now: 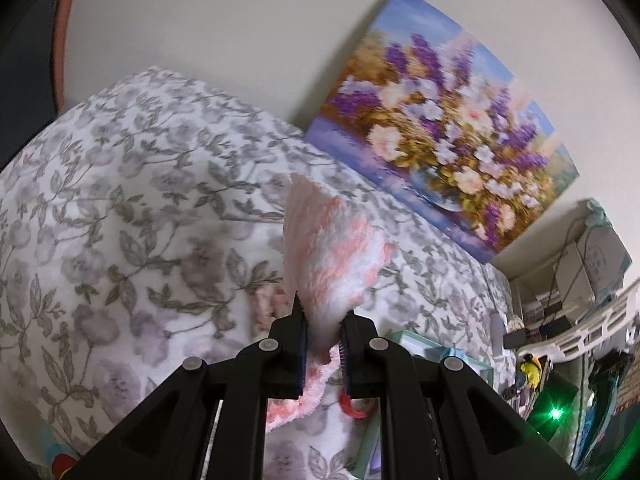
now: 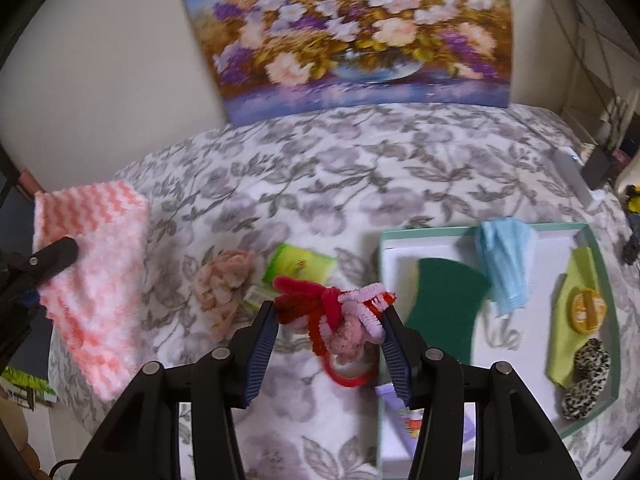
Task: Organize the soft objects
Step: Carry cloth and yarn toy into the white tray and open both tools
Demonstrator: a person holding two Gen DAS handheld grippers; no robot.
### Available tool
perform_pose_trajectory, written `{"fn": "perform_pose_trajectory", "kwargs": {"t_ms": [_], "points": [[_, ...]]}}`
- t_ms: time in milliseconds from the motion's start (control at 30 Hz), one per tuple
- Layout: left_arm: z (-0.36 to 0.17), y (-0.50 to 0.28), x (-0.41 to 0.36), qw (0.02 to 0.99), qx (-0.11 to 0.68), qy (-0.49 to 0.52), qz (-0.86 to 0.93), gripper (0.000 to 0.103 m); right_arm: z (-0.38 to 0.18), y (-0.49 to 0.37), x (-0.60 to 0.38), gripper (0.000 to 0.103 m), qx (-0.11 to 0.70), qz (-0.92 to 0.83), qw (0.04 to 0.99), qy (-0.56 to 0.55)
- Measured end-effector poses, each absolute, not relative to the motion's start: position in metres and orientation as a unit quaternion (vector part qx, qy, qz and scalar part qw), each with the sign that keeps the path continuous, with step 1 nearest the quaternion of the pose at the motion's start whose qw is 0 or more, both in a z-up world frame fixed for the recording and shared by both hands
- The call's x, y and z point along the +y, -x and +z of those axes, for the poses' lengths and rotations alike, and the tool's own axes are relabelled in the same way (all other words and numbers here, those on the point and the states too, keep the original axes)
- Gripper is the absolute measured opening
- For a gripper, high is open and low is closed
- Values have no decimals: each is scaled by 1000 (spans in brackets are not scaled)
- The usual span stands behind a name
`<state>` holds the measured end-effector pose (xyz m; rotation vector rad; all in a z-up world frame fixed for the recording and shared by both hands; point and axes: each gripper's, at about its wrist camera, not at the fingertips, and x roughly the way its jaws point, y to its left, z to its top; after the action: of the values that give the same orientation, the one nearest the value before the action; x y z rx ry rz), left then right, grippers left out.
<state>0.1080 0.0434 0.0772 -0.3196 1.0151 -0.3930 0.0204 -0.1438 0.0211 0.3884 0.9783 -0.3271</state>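
1. Left tongs [image 1: 323,320] are pinching a fluffy pink-and-white cloth [image 1: 332,248] between nearly closed pads, and the cloth is fanning out ahead of the tips above the bed [image 1: 132,184].
2. Right tongs [image 2: 330,312] are standing about half open and gripping a bundle of red and pink pipe cleaners [image 2: 340,312], which is spanning the gap from pad to pad.
3. Directly under the bundle, a red tape roll [image 2: 347,372] is lying on the floral bedspread.
4. Beyond the right tongs' left finger, a peach scrunchie [image 2: 224,284] and a green packet [image 2: 298,266] are lying side by side.
5. To the right of the right tongs, a shallow white tray [image 2: 404,240] is holding a dark green scouring pad [image 2: 444,304], a blue face mask [image 2: 506,264], a lime cloth [image 2: 568,320] and a leopard-print scrunchie [image 2: 586,376].
6. Far ahead of both tongs, a flower painting [image 2: 352,32] is leaning against the wall.
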Motion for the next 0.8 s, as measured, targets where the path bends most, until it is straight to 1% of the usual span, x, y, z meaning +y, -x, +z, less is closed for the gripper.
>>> {"fn": "perform_pose_trajectory", "kwargs": {"t_ms": [333,500,800], "points": [[84,-68,-44,832,480,81,-264,14,18,15,-206,54,455,-217,833,-227],[77,-43,-92,815,491,43,-306,14,7,41,-249,54,459,-259,810,-257],[59,-7,-158,778,506,-1,-372,14,-6,101,-318,54,452,-326,774,-300]]}}
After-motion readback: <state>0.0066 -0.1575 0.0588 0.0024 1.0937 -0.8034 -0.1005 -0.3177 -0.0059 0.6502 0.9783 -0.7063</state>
